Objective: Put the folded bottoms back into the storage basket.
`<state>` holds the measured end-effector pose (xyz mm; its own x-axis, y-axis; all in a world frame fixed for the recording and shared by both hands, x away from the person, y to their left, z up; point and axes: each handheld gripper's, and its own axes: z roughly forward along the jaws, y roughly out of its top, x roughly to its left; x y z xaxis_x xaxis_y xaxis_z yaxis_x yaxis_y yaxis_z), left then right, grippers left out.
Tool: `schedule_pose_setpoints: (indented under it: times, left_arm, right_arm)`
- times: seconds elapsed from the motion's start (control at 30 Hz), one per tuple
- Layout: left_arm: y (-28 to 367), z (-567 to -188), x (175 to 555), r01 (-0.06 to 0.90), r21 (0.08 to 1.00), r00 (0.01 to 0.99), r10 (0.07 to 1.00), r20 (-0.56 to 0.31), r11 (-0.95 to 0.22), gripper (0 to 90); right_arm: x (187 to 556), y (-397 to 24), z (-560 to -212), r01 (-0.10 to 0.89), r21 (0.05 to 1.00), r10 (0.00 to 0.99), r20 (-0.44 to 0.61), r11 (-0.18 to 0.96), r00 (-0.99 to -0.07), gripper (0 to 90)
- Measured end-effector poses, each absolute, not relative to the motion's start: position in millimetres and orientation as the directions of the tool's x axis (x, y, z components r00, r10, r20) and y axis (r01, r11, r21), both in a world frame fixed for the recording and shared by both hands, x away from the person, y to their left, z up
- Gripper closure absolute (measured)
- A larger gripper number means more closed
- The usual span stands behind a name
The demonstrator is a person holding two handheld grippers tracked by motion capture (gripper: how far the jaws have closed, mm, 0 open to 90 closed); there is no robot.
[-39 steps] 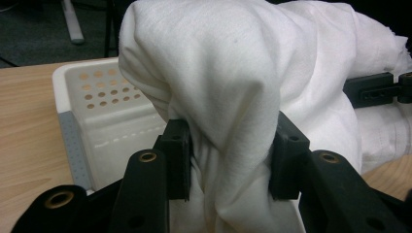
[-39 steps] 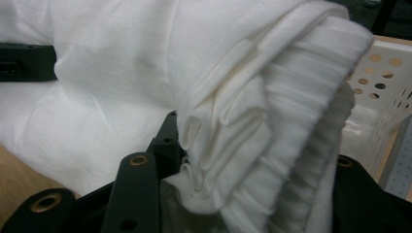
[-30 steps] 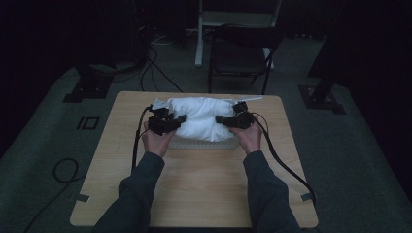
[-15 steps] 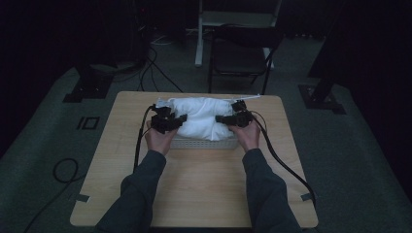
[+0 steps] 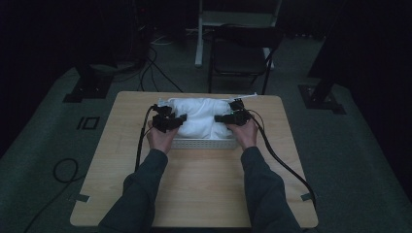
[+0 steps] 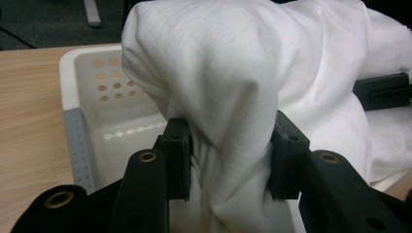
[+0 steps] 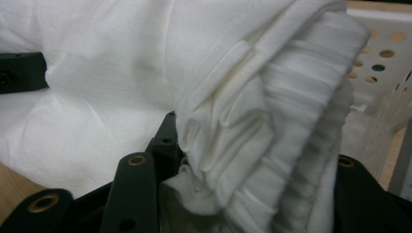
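A bundled white cloth (image 5: 201, 116) is being lowered into the white perforated basket (image 5: 204, 143) at the far middle of the desk (image 5: 204, 189). It is grasped at both ends: the left tongs (image 6: 228, 145) are clenched on a bunched fold, the right tongs (image 7: 243, 194) on stacked, ribbed layers. The cloth looks soft, creased and thick. Next, it probably needs to be pressed down inside the walls and then let go.

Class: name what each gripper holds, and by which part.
Both hold the white cloth: the left gripper pinches a bunched fold at one end, the right gripper a pleated, gathered edge.
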<state>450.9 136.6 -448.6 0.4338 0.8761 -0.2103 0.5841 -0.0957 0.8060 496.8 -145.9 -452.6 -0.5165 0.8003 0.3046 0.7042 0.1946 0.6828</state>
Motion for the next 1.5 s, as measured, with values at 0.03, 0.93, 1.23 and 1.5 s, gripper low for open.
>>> schedule_pose_setpoints:
  times: [0.03, 0.93, 1.23, 1.5]
  left_arm:
    - [136.5, -449.1, 451.0, 0.585, 0.805, 0.433, 0.877, -0.207, -0.098, 59.3]
    - [170.7, -453.1, 439.3, 0.539, 0.838, 0.336, 0.934, -0.124, -0.082, 47.0]
    - [194.7, -455.1, 419.3, 0.526, 0.848, 0.333, 0.934, -0.131, -0.068, 45.9]
    - [210.5, -467.1, 396.3, 0.52, 0.851, 0.333, 0.934, -0.133, -0.064, 45.5]
  right_arm:
    - [497.2, -145.6, -453.7, 0.707, 0.68, 0.8, 0.306, 0.195, -0.516, 52.5]
    - [478.3, -172.8, -447.3, 0.612, 0.761, 0.898, 0.09, 0.217, -0.431, 19.7]
    - [449.4, -197.8, -455.7, 0.596, 0.776, 0.902, 0.087, 0.205, -0.423, 20.6]
    - [418.7, -211.7, -464.3, 0.574, 0.785, 0.912, 0.025, 0.235, -0.409, 20.6]
